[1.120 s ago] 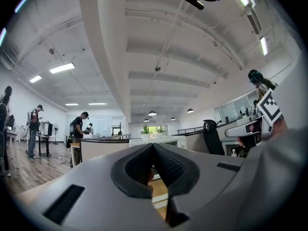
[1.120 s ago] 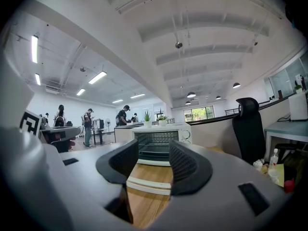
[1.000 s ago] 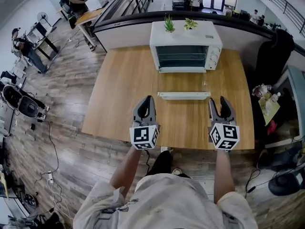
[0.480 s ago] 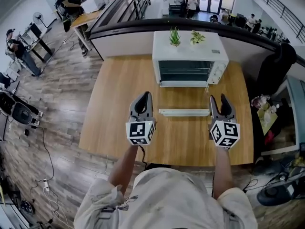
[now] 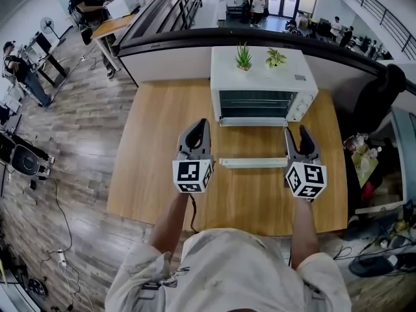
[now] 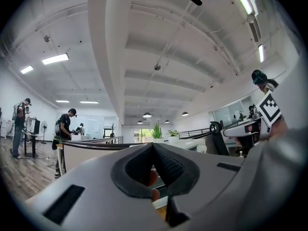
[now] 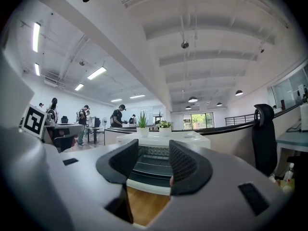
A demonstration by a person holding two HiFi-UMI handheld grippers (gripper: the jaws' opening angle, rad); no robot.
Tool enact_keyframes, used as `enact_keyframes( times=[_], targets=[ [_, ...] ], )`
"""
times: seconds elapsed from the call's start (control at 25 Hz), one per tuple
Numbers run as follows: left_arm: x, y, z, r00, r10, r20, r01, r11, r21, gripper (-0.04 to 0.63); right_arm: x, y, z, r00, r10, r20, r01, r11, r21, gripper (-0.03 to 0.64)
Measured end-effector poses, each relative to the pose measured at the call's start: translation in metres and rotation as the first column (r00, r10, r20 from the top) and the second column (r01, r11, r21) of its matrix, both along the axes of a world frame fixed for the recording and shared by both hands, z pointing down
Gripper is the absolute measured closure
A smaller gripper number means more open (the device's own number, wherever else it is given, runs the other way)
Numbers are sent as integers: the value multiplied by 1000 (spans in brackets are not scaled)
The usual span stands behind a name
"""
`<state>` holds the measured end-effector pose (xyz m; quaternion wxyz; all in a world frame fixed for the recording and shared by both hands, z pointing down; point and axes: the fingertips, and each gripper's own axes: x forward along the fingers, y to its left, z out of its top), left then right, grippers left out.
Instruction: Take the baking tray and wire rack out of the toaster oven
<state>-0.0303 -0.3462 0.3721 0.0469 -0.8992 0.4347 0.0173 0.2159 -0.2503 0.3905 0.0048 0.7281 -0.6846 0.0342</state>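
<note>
Baking tray and wire rack sit inside the toaster oven (image 5: pixel 263 83), untouched; I'm on the approach. Nearest, my left gripper (image 5: pixel 199 125) is pinched closed and empty, my right gripper (image 5: pixel 298 134) half open, empty. Next I must reach past the dropped door (image 5: pixel 253 163). Inside, I can't separate tray from rack.

toaster oven (image 5: pixel 263 83) on table (image 5: pixel 156 142) rear, 2 plants (image 5: pixel 244 57) atop

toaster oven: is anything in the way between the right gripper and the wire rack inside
Nothing visible blocks it. The toaster oven has its door folded down toward the person, so the wire rack shows through the open front. The right gripper only has to pass over that lowered door.
</note>
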Motion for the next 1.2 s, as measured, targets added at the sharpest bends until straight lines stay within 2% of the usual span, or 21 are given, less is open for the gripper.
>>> enact_keyframes(
  times=[0.68, 1.2],
  targets=[
    [7, -15, 29, 1000, 8, 12, -8, 998, -62, 581, -14, -29, 34, 998, -27, 52, 31, 997, -74, 403],
    [-7, -29, 61, 999, -14, 36, 18, 994, -110, 580, -38, -74, 74, 981, -65, 182, 93, 985, -146, 408]
  ],
)
